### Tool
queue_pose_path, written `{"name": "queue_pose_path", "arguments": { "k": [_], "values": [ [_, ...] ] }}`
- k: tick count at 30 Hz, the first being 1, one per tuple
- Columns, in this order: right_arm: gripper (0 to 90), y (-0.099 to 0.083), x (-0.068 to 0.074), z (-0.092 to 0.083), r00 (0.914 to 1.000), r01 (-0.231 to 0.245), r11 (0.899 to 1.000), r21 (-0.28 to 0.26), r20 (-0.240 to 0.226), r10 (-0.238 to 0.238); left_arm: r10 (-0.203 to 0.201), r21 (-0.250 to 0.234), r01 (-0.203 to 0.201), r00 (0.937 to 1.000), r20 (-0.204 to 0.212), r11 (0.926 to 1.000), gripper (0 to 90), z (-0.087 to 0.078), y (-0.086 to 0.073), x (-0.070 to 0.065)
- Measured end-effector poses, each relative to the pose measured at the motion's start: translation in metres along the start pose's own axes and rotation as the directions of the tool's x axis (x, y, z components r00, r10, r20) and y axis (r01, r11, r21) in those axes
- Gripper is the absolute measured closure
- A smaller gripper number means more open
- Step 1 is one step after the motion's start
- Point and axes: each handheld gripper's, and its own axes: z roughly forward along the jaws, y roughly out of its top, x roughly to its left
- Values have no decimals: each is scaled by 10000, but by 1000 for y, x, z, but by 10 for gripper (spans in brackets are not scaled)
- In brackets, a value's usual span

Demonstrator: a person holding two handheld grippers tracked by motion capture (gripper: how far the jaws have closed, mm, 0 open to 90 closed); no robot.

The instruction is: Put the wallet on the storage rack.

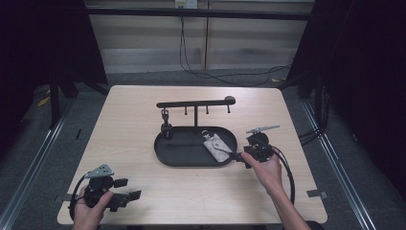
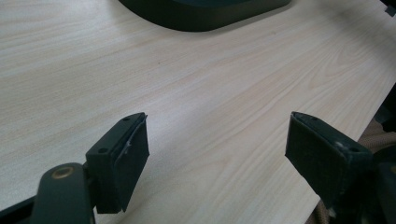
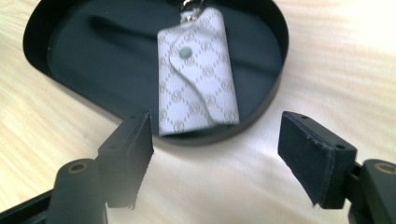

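- Two grippers are out on the table [image 1: 143,191], with the black tray [image 1: 174,155] as landmark.
- Right gripper [image 3: 215,158] sits just off the tray's right end, jaws spread and empty.
- The patterned key pouch [image 3: 196,74] lies inside the tray, at its right end, just ahead of those jaws.
- Left gripper [image 2: 217,158] rests well apart from the tray, near the table's front left corner, jaws spread over bare wood.

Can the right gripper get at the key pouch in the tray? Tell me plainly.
Probably yes. The right gripper sits at the tray rim, jaws open, facing the key pouch; nothing lies between them, though the low rim must be cleared.
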Motion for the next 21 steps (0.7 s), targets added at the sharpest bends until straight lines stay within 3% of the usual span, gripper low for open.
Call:
{"name": "queue_pose_path", "arguments": {
  "k": [9,12,21],
  "values": [
    [263,-28,-4,-19,9999,67,9981,-620,-82,-72,55,-70,-56,10000,-82,10000,213,2,-1,-4],
    [262,-46,-5,-26,9999,103,9962,-865,20,-102,-46,-100,46,10000,40,9999,213,2,-1,-4],
    [244,-65,-3,-32,9990,441,9934,-1059,-45,-449,-155,-128,155,9999,20,9998,213,1,-1,-2]
  ]
}}
